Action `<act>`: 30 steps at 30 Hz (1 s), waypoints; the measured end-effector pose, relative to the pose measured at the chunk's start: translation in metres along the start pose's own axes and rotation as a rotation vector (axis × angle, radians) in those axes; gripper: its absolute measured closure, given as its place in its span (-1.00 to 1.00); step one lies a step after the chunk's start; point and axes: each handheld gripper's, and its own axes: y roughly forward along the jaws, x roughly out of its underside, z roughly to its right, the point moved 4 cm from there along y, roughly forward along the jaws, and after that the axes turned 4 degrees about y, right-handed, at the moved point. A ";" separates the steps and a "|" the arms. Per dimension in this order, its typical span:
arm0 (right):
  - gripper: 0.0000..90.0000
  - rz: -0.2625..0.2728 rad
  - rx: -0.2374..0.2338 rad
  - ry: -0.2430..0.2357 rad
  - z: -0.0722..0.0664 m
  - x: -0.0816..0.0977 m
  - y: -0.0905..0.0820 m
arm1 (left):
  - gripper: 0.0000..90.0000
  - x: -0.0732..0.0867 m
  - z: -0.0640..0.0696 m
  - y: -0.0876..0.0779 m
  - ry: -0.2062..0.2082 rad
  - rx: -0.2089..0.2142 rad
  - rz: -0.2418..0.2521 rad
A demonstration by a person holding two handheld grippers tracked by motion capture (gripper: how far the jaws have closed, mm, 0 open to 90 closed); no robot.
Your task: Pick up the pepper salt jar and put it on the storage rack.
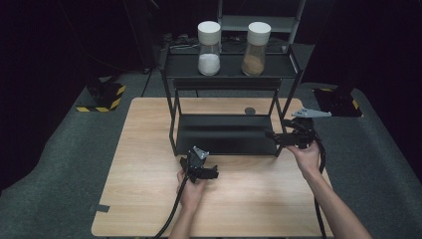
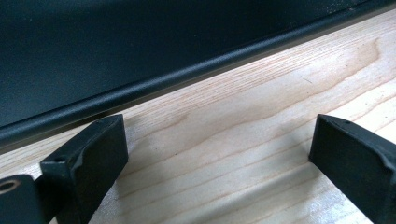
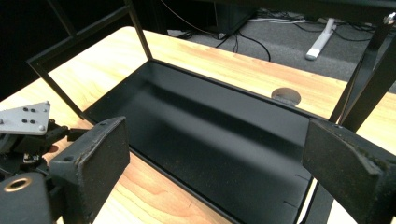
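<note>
My right claw (image 1: pixel 271 135) hangs open by the black metal rack's (image 1: pixel 226 133) front right post; left claw (image 2: pixel 215 154) open too. Rigid, slick, awkward frame; I'd grip a thin post.

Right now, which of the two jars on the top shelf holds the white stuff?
The left jar, above the left gripper's side of the rack. Its fill is white; the right jar holds brown powder.
</note>
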 end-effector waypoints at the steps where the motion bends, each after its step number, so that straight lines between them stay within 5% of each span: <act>1: -0.84 -0.005 0.001 0.001 0.000 0.001 0.001 | -0.90 0.000 0.000 0.000 0.000 0.000 0.000; 14: -0.84 -0.019 0.038 -0.045 -0.008 0.013 0.007 | -0.90 0.000 0.000 0.000 0.001 0.000 0.000; 30: -0.84 -0.042 0.037 -0.025 -0.008 0.035 0.019 | -0.90 0.000 0.000 0.000 0.001 0.000 -0.001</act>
